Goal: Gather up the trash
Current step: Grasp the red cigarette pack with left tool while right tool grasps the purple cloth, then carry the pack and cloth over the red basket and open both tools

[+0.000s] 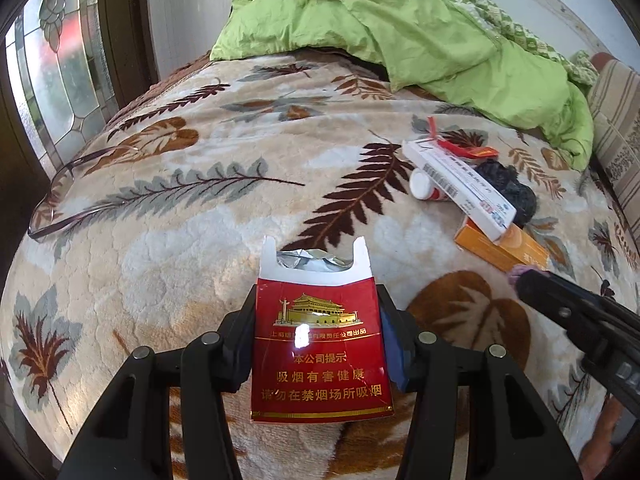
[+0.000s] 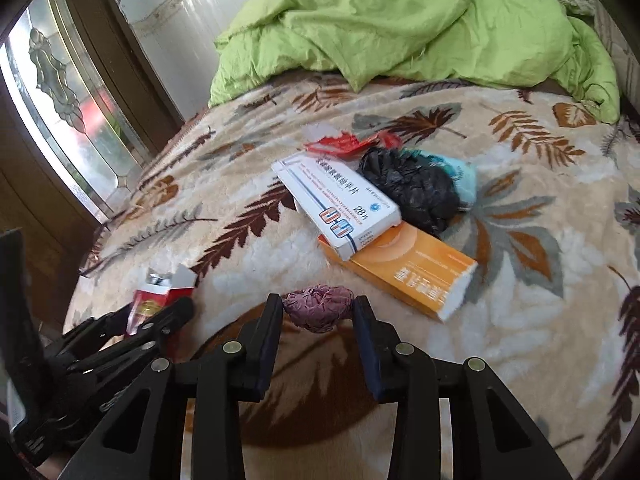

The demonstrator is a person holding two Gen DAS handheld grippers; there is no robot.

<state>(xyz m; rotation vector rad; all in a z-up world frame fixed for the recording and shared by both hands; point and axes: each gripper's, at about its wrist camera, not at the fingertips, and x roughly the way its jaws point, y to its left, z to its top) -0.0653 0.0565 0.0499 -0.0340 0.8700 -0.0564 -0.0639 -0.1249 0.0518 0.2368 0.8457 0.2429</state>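
Note:
My left gripper (image 1: 316,294) is shut on a red cigarette pack (image 1: 320,344). The pack's top is torn open, silver foil shows inside, and it sits just above the leaf-patterned blanket (image 1: 180,240). In the right wrist view the same pack (image 2: 150,304) and the left gripper (image 2: 164,316) are at the lower left. My right gripper (image 2: 318,306) has a crumpled purple wad (image 2: 318,314) between its fingertips, with both pads against the wad's sides on the blanket. In the left wrist view one of the right gripper's fingers (image 1: 560,308) comes in from the right, with the wad (image 1: 520,270) at its tip.
Just beyond the wad lie a white medicine box (image 2: 336,204) on an orange box (image 2: 412,272), a black plastic bag (image 2: 412,196), a red wrapper (image 2: 344,142) and a small white bottle (image 1: 424,190). A green quilt (image 2: 380,20) is heaped at the back. Eyeglasses (image 1: 60,200) lie at the left.

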